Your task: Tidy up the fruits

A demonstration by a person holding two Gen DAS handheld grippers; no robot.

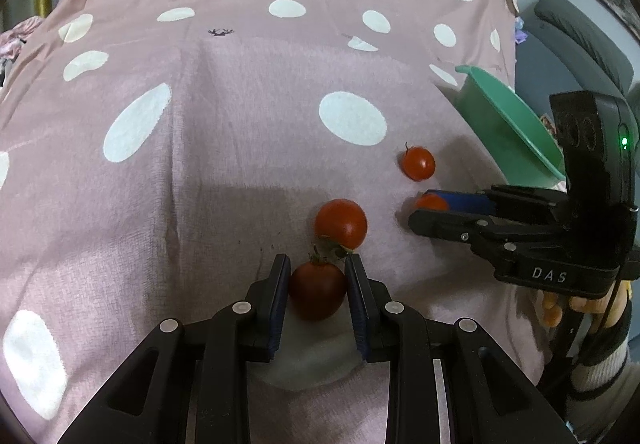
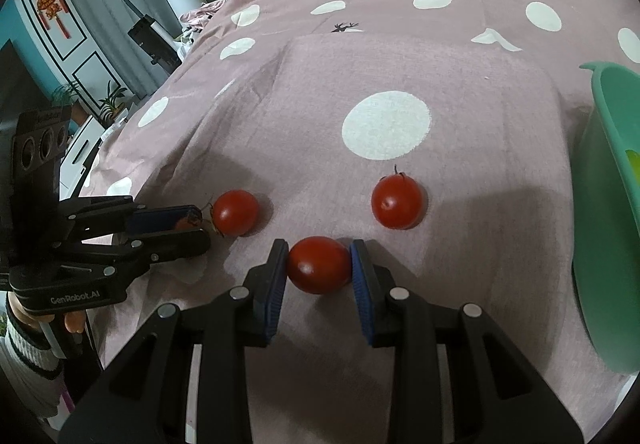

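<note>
Several red tomatoes lie on a pink cloth with white dots [image 1: 240, 104]. My left gripper [image 1: 317, 264] is shut on a dark red tomato [image 1: 318, 292] resting on the cloth, and a second tomato [image 1: 341, 223] sits just beyond its tips. Further right lies a small stemmed tomato [image 1: 418, 163]. My right gripper [image 2: 319, 246] is shut on another tomato [image 2: 319, 265], also low on the cloth. In the right wrist view, loose tomatoes lie ahead to the right [image 2: 396, 203] and to the left [image 2: 235, 212], next to the left gripper [image 2: 202, 225]. The right gripper [image 1: 420, 208] shows in the left wrist view too.
A green plastic bowl [image 1: 492, 124] stands at the cloth's right edge, close beside the right gripper; its wall [image 2: 600, 164] fills the right side of the right wrist view. A grey chair [image 1: 580, 36] is behind it. A hand in a striped sleeve [image 1: 592, 364] holds the right gripper.
</note>
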